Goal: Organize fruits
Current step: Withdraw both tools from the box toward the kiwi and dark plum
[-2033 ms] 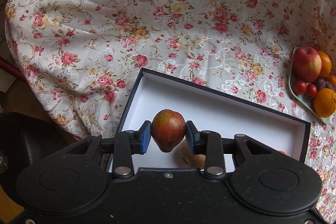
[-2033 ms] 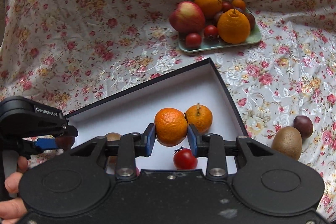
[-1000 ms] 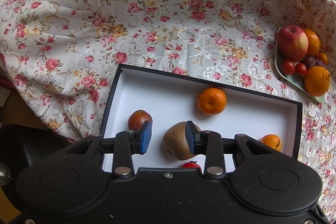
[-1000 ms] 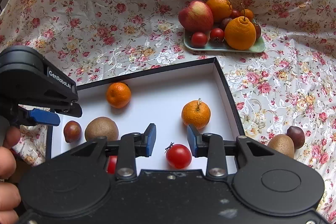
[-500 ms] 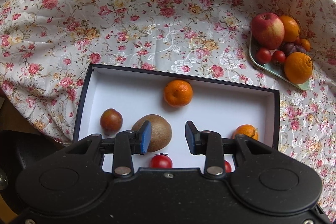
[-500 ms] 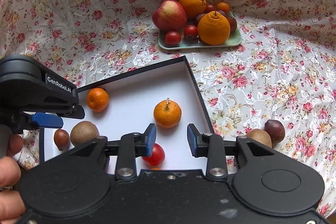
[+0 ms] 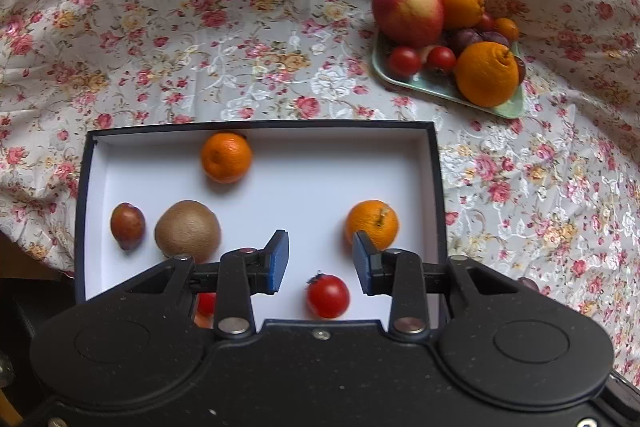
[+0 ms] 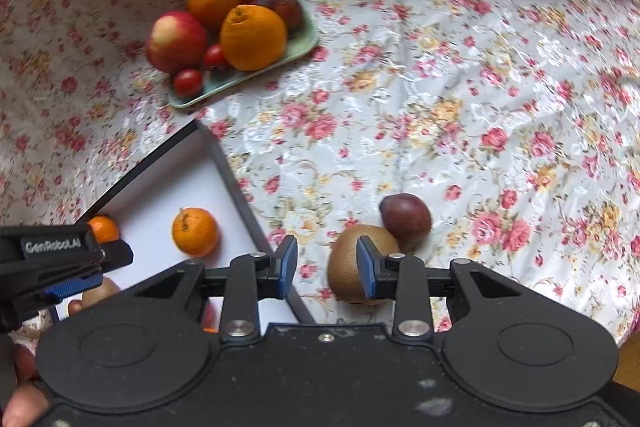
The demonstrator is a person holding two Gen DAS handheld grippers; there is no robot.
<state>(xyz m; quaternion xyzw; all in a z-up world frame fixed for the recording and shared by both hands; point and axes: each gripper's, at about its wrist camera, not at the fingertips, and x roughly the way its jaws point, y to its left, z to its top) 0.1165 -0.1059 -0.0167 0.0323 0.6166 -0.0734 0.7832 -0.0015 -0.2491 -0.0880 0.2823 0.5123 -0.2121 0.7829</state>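
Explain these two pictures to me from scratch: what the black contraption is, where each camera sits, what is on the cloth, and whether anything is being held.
No robot here: a person holds a two-finger gripper in each hand, each with its own forward-looking camera. The left gripper hangs open and holds nothing over a white-lined box containing two mandarins, a kiwi, a small reddish-brown fruit and cherry tomatoes. The right gripper is also open and holds nothing, over the floral cloth beside the box, near another kiwi and a dark plum-like fruit touching it. A green tray farther back holds more fruit.
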